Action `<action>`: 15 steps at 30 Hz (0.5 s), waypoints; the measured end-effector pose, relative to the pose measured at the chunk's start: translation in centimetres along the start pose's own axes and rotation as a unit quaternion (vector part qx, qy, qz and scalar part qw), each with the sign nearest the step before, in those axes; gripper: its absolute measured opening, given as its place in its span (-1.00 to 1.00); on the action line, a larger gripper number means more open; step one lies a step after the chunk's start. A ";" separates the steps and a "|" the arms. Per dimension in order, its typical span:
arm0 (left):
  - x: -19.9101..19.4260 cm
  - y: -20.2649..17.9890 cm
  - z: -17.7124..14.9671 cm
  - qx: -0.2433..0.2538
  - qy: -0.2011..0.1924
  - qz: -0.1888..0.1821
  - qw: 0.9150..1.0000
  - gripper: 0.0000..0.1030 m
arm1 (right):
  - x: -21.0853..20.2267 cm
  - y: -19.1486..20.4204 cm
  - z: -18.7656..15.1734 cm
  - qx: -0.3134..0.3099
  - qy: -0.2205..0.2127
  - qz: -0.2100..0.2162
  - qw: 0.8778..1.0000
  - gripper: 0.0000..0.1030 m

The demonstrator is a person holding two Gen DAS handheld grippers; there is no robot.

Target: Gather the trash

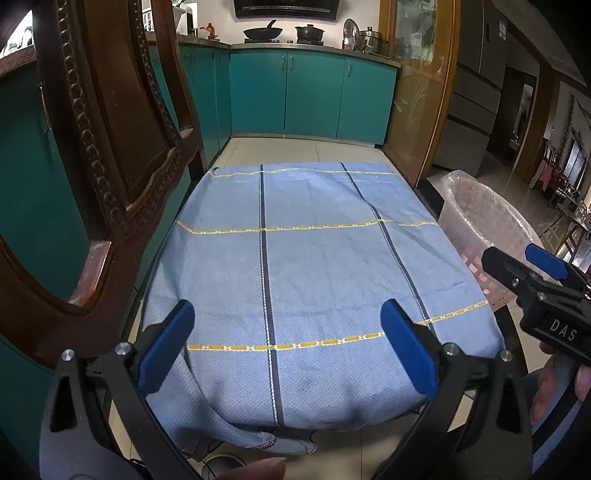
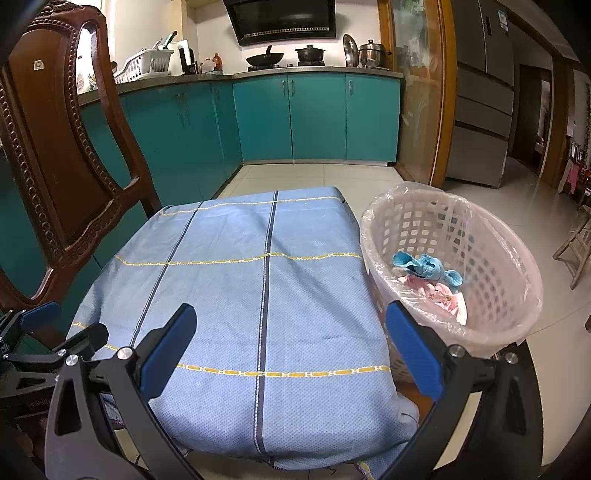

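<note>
Lying crumpled in bin (image 2: 480, 236), trash (image 2: 428, 269), orientation unclear

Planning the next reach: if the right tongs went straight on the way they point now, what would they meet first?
Probably the blue cloth over the table: the open right tongs aim down across it. The lined basket sits to their right, off that line. Depth is hard to judge.

My bench (image 2: 303, 295) sits under a light-blue cloth w/ dark and yellow stripes. Carved dark wood chair (image 2: 62, 155) stands on my left, right beside it. Floor (image 2: 332, 177) is pale glossy tile. Teal cabinets (image 2: 317, 118) run along the back & left walls under a counter w/ wok, pots, dish rack. Black range hood (image 2: 284, 18) above. Wood-framed glass door (image 2: 417, 92) and grey fridge (image 2: 480, 92) to the right.
</note>
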State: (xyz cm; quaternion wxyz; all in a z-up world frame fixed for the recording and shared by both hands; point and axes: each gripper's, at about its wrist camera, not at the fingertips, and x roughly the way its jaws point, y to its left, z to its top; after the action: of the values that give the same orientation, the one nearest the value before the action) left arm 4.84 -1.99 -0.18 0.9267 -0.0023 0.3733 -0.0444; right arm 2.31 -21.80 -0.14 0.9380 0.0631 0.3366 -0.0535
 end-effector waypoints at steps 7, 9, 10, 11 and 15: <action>-0.1 -0.2 0.0 0.004 0.002 -0.002 1.000 0.94 | 0.1 0.1 -0.1 -0.002 0.002 0.001 1.000 0.94; 0.0 -0.2 0.0 0.004 0.002 -0.003 1.000 0.94 | 0.1 0.1 -0.1 -0.002 0.002 0.001 1.000 0.94; -0.1 -0.2 0.0 0.004 0.002 -0.003 1.000 0.94 | 0.1 0.1 -0.1 -0.002 0.002 0.001 1.000 0.94; -0.1 -0.3 0.0 0.004 0.001 -0.002 1.000 0.94 | 0.1 0.1 -0.1 -0.002 0.002 0.001 1.000 0.94; -0.1 -0.4 -0.1 0.005 0.002 -0.002 1.000 0.94 | 0.1 0.1 -0.1 -0.002 0.003 0.002 1.000 0.94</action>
State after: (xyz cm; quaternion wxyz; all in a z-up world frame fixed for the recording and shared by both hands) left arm 4.70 -2.36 -0.16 0.9259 0.0013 0.3748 -0.0484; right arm 2.34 -21.71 -0.33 0.9372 0.0618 0.3396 -0.0506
